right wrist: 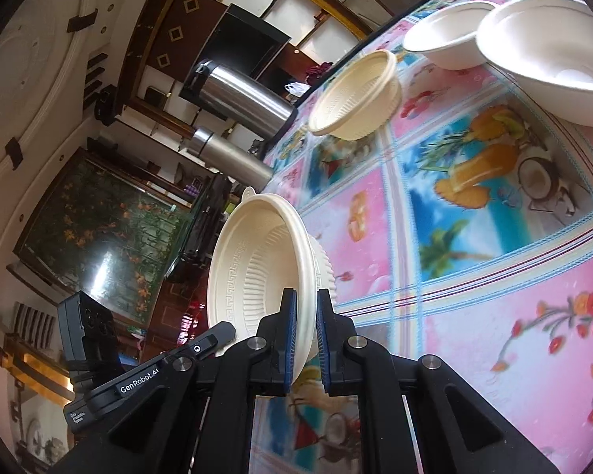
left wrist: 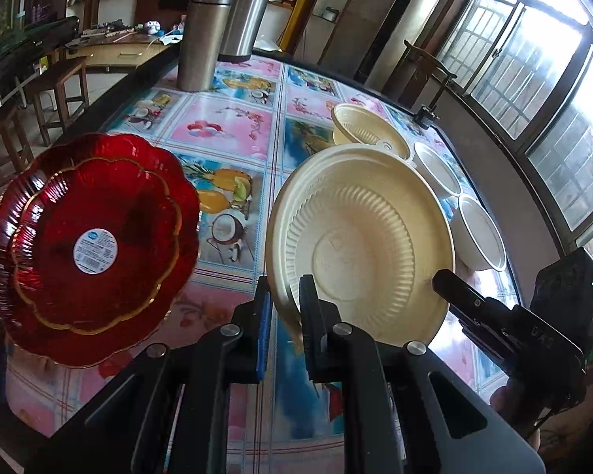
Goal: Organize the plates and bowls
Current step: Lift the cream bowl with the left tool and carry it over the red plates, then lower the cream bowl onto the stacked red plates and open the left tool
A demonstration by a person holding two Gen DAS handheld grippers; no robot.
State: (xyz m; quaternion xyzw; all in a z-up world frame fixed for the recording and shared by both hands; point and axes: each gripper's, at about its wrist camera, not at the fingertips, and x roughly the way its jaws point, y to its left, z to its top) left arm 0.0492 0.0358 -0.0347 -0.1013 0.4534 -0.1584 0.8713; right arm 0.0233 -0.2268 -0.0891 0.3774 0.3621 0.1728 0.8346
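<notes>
A large cream ribbed bowl (left wrist: 359,245) hangs tilted above the table, gripped by both grippers. My left gripper (left wrist: 284,288) is shut on its near left rim. My right gripper (left wrist: 442,276) bites the opposite rim. The right wrist view shows the same bowl (right wrist: 257,260) on edge, the right gripper (right wrist: 306,304) shut on its rim and the left gripper (right wrist: 221,331) at its lower left edge. Two stacked red scalloped plates (left wrist: 91,245) with gold trim and a round sticker sit at the left.
On the picture-print tablecloth (left wrist: 225,126) stand a smaller cream ribbed bowl (left wrist: 359,126) and two white bowls (left wrist: 439,170) (left wrist: 482,233), near the window-side edge. Two steel flasks (left wrist: 205,35) (left wrist: 249,4) stand at the far edge. Wooden stools stand beyond the table's left side.
</notes>
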